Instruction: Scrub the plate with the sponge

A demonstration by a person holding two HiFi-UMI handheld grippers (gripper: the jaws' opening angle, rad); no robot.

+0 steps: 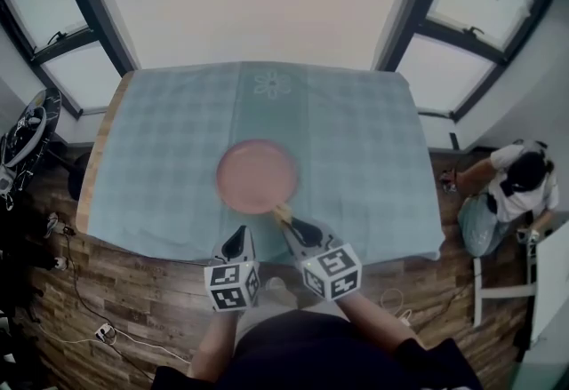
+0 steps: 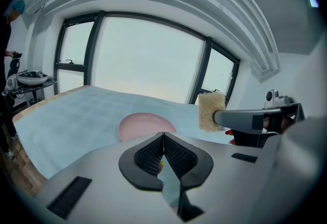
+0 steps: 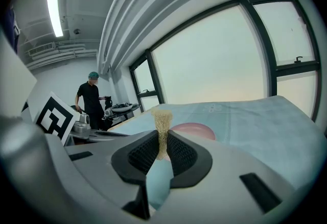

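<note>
**Coarse yellow sponge (image 3: 162, 118) gripped near round pink plate (image 1: 257, 176)**

Head view: plate lay mid-way across the desk (image 1: 92, 171) on blue checked cloth (image 1: 356, 139). Left claw (image 1: 236, 243) and right claw (image 1: 292, 224) were by its near edge.
Left gripper view: left claw (image 2: 163, 135) pressed together, empty.
Right gripper view: right claw (image 3: 162, 133) pinched the sponge upright, plate beyond.

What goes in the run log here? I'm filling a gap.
left tool shut, empty | right tool shut on sponge | plate on tablecloth
</note>
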